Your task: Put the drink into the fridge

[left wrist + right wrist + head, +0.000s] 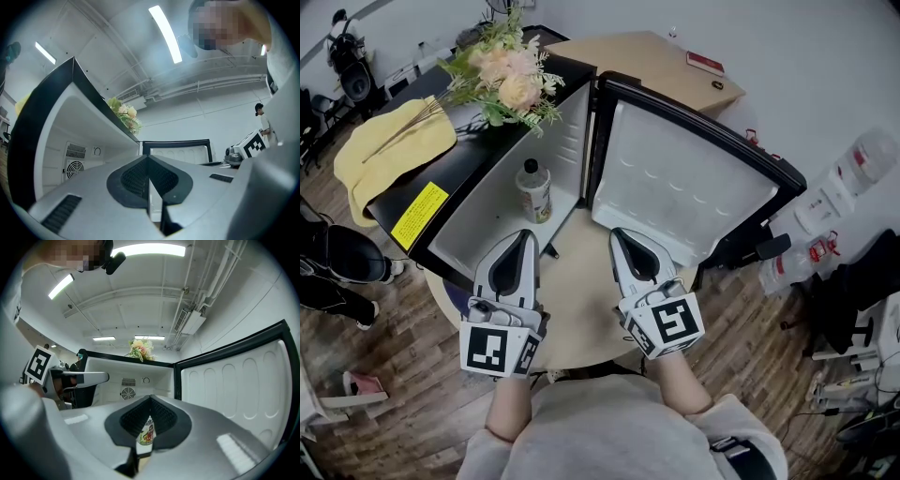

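Observation:
The drink, a pale bottle (534, 190) with a dark cap, stands upright inside the open black mini fridge (572, 141), near its front edge. In the right gripper view the bottle (146, 434) shows through the slit below the jaw tips. My left gripper (526, 234) is just in front of the fridge opening, right below the bottle, jaws together and empty. My right gripper (622, 234) is beside it, in front of the open door (694, 187), also shut and holding nothing. In their own views, both the left gripper (149, 161) and the right gripper (150, 401) show closed jaws.
The fridge stands on a round wooden table (581, 300). On top of the fridge lie a bunch of flowers (511, 75) and a yellow cloth (389, 150). The door swings out to the right. A fan grille (127, 393) sits on the fridge's back wall.

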